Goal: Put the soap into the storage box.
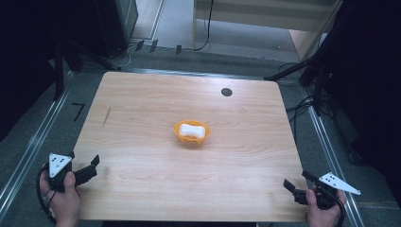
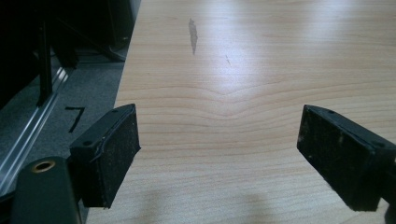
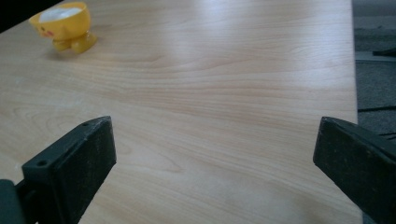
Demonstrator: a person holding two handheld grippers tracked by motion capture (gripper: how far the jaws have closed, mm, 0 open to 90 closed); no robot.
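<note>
While both tools are held at the near corners: the bowl is seen untouched at mid-worktop.
Worktop [image 1: 142,109]: light wood grain, rounded corners; a dark streak [image 1: 107,116] is noted toward its left edge and a small dark round spot [image 1: 226,92] near its far edge.
Bowl [image 1: 191,132]: orange, standing upright on small feet near the centre of the worktop; in the right gripper view it is seen as a yellow-orange footed bowl [image 3: 63,25] at far left, with a face pattern on its side.
Bowl contents: one white block [image 1: 194,129] is seen lying inside, its top level with the rim.
Left hand-held gripper [image 1: 90,166]: held in the left hand [image 1: 64,201] at the near left corner; jaws are spread wide, with only bare wood between the pads [image 2: 114,149]; nothing is gripped.
Right hand-held gripper [image 1: 297,182]: held in the right hand [image 1: 321,213] at the near right corner; jaws are spread wide over bare wood [image 3: 215,154]; nothing is gripped.
Separation: both tools are well apart from the bowl.
</note>
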